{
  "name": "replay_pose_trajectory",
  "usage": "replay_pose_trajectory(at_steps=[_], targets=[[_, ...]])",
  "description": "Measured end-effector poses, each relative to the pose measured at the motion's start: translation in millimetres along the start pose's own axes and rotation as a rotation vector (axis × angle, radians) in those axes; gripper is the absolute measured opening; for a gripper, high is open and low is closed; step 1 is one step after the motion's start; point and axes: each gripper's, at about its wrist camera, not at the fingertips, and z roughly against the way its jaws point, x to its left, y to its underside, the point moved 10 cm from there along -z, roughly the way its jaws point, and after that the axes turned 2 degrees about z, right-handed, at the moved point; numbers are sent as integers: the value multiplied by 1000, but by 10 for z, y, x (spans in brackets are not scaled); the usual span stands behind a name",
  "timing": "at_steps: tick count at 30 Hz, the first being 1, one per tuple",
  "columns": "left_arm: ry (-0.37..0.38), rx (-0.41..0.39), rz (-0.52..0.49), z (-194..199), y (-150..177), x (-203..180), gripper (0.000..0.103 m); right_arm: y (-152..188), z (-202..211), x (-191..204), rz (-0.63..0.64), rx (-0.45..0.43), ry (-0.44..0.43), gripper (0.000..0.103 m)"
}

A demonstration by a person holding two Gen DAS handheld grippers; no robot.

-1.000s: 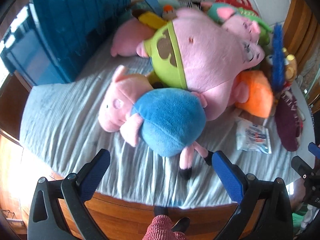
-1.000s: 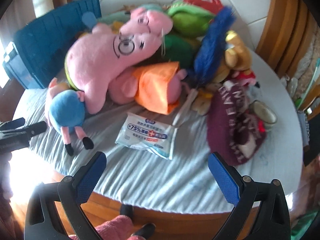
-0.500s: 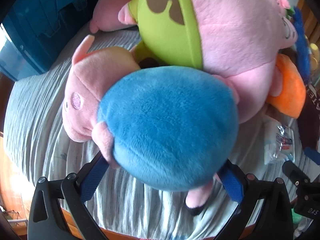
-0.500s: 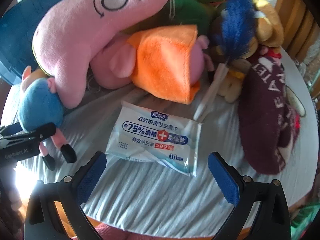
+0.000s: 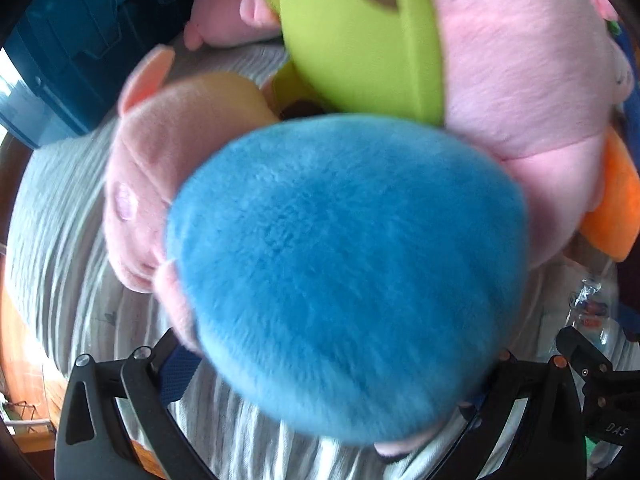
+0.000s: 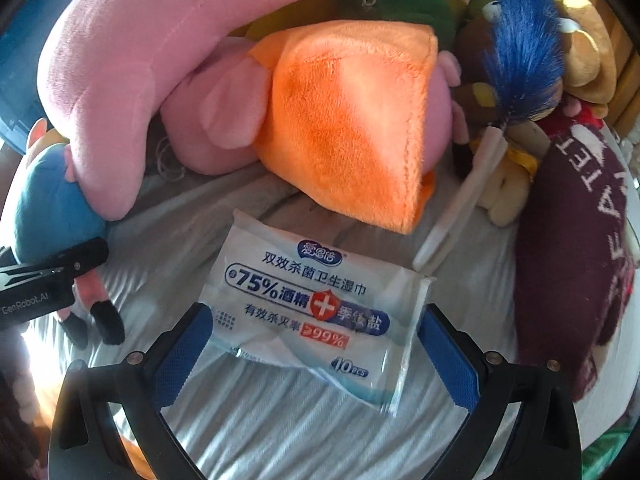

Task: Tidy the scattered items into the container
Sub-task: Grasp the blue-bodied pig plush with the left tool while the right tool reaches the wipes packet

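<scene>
- Left wrist view: the left gripper (image 5: 320,380) is spread wide, and the round blue plush body of a small pink pig toy (image 5: 344,276) fills the space between its two fingers.
- One blue finger pad (image 5: 178,372) shows at the left edge of the blue body, very close to it; the other pad is hidden behind the plush, so I cannot tell if the fingers already press the toy.
- The pink head of this toy is ahead and to the left of the fingers, on the grey striped cloth (image 5: 52,216).
- Ahead and to the right lies a large pink plush pig with a lime-green shirt (image 5: 500,80), touching the blue body.
- The dark blue plastic crate (image 5: 68,52) stands far ahead on the left.
- Right wrist view: the right gripper (image 6: 316,360) is also spread wide, with its two fingers on both sides of a flat white and blue packet of wet wipes (image 6: 316,308), which lies on the cloth.
- Both blue pads are just beside the packet's edges; it is not squeezed.
- Ahead of the packet lies a pink plush pig in an orange dress (image 6: 352,120).
- To the right lies a dark maroon knitted cap with white letters (image 6: 572,240), and a blue feather duster with a white handle (image 6: 516,44) is ahead on the right.
</scene>
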Motion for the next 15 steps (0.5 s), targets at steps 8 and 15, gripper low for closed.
replay_pose_trajectory(at_steps=[8, 15], targets=[[8, -35, 17, -2, 13, -10, 103, -9, -99, 26, 30, -25, 2, 103], [11, -31, 0, 26, 63, -20, 103, 3, -130, 20, 25, -37, 15, 103]])
